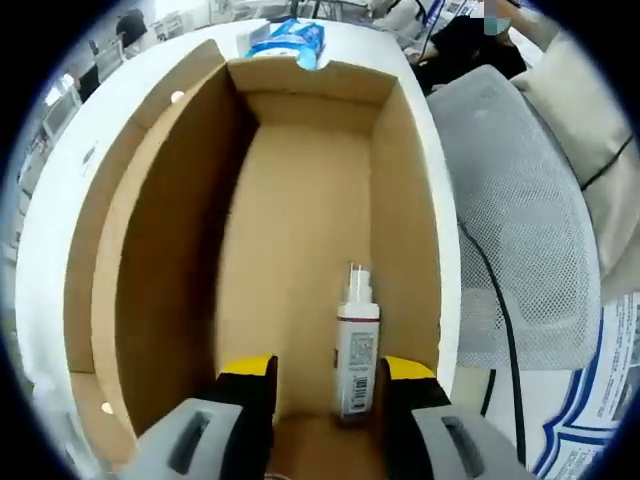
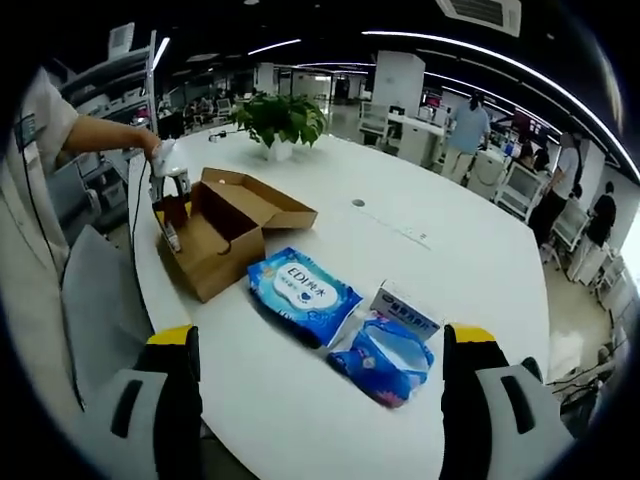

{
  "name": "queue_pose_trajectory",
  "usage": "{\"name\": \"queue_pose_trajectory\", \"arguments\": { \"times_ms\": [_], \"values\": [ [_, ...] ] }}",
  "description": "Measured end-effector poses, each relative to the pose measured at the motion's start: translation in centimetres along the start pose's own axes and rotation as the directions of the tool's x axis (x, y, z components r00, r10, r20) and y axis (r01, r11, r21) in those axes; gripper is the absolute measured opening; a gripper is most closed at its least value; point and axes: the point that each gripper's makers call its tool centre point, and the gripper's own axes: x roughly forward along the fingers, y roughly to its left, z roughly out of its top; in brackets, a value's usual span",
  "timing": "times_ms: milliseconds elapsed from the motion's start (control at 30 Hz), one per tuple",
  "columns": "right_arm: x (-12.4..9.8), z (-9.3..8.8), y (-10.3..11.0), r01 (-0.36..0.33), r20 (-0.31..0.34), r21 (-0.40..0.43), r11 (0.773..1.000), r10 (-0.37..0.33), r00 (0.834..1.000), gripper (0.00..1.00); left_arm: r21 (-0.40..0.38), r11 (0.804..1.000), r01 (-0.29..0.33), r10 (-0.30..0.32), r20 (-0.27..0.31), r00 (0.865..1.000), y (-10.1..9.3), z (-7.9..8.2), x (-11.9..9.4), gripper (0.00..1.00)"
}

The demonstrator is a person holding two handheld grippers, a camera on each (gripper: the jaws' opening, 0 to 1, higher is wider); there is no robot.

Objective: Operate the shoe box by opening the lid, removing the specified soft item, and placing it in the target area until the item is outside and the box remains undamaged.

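Shoe box [image 1: 300,230]: plain brown cardboard, open, lid folded back to one side; it sat on the white table [image 2: 420,250] near its edge. Inside, on the box floor, a small white spray bottle [image 1: 356,340] with a clear cap lay close to one long wall, printed label facing up. Outside the box, just beside it on the table, lay a blue soft wipes pack [image 2: 302,293] with white lettering, flat, next to a second crumpled blue packet [image 2: 385,358].
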Motion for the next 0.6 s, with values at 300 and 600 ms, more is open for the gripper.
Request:
{"name": "queue_pose_trajectory", "arguments": {
  "times_ms": [300,600],
  "values": [
    [0.5,0.5,-0.5,0.009,0.008,0.004,1.000,-0.009,1.000,0.96,-0.003,0.999,0.035,-0.035,-0.012,0.999,0.4,0.3,1.1,0.41],
    [0.7,0.5,0.0,0.004,0.002,-0.001,1.000,-0.004,1.000,0.96,0.010,0.999,0.042,-0.042,-0.017,0.999,-0.2,0.3,1.8,0.37]
  ]
}}
